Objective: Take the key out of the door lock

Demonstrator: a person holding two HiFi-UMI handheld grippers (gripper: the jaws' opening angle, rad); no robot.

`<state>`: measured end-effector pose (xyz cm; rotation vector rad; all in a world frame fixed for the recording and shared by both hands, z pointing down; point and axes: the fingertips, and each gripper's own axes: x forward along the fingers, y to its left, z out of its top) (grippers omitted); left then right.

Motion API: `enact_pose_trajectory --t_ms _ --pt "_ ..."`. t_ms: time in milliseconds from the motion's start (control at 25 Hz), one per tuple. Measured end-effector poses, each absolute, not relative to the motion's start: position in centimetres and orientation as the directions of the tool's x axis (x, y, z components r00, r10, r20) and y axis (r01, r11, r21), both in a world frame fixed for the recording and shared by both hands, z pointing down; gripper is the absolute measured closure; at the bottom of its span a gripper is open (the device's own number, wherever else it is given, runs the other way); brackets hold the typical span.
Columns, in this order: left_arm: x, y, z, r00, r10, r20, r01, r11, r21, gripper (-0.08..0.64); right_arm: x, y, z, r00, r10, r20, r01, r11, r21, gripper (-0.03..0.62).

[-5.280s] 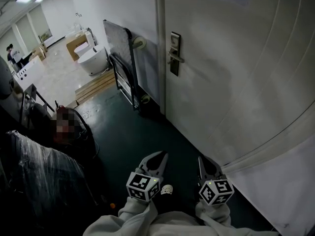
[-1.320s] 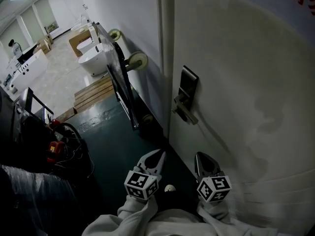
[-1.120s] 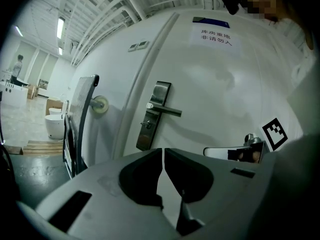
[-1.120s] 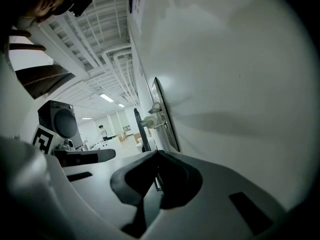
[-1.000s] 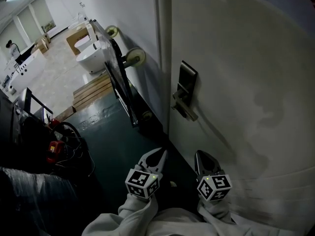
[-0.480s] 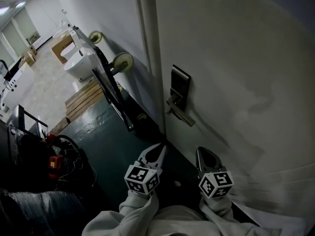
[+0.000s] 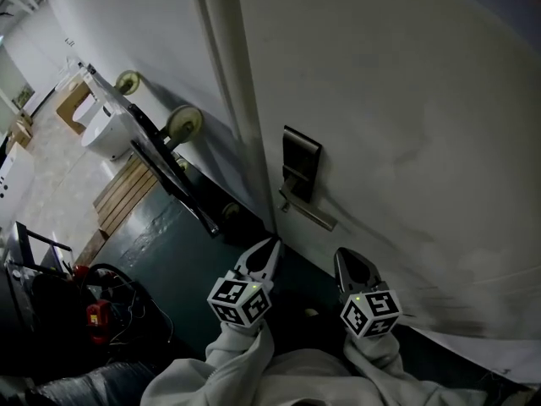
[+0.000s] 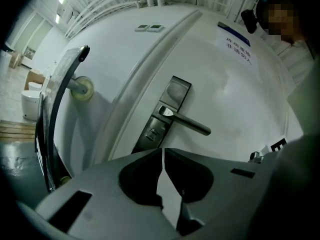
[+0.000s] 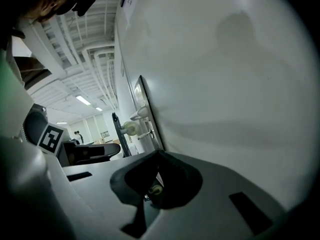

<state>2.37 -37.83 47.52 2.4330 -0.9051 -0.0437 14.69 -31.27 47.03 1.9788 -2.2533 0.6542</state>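
On the white door (image 7: pixel 406 117) a dark metal lock plate (image 7: pixel 300 169) carries a lever handle (image 7: pixel 308 216). In the left gripper view the lock plate (image 8: pixel 163 115) and lever handle (image 8: pixel 186 124) fill the middle. A small stub (image 8: pixel 152 132) low on the plate may be the key; it is too small to be sure. My left gripper (image 7: pixel 269 247) hangs just below the lock, shut and empty, its tips (image 8: pixel 163 152) meeting. My right gripper (image 7: pixel 347 262) is beside it under the lever, close to the door and shut on nothing (image 9: pixel 157 155).
A flat trolley (image 7: pixel 161 163) with pale wheels (image 7: pixel 183 122) leans on the wall left of the door. Beyond it are a white toilet (image 7: pixel 103 134) and a wooden pallet (image 7: pixel 127 194). A red tool (image 7: pixel 97 321) and cables lie on the dark floor at the lower left.
The head view has swung down and closer to the door, so the lock now sits just above both grippers. Both grippers stay shut and side by side.
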Motion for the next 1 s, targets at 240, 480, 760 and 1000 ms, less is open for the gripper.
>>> enact_pose_trajectory --t_ms 240,480,760,1000 --pt "2.4 -40.2 48.6 0.814 -0.559 0.156 -0.534 -0.617 0.578 0.535 14.2 -32.5 47.6 -0.095 -0.938 0.333 -0.965 0.006 -0.261 0.540" --pt "3.4 -41.2 49.0 0.883 -0.463 0.081 -0.350 -0.533 0.770 0.535 13.5 -32.7 48.2 -0.037 -0.936 0.349 -0.967 -0.055 -0.249 0.541" --pt "4.1 -42.3 49.6 0.899 -0.437 0.036 -0.224 -0.387 0.894 0.534 13.0 -32.2 48.3 0.009 -0.931 0.365 -0.968 -0.100 -0.230 0.541" --pt "4.9 -43.2 49.5 0.905 -0.423 -0.034 -0.082 -0.253 0.964 0.400 13.1 -32.5 48.1 0.034 -0.929 0.369 -0.969 -0.121 -0.214 0.541"
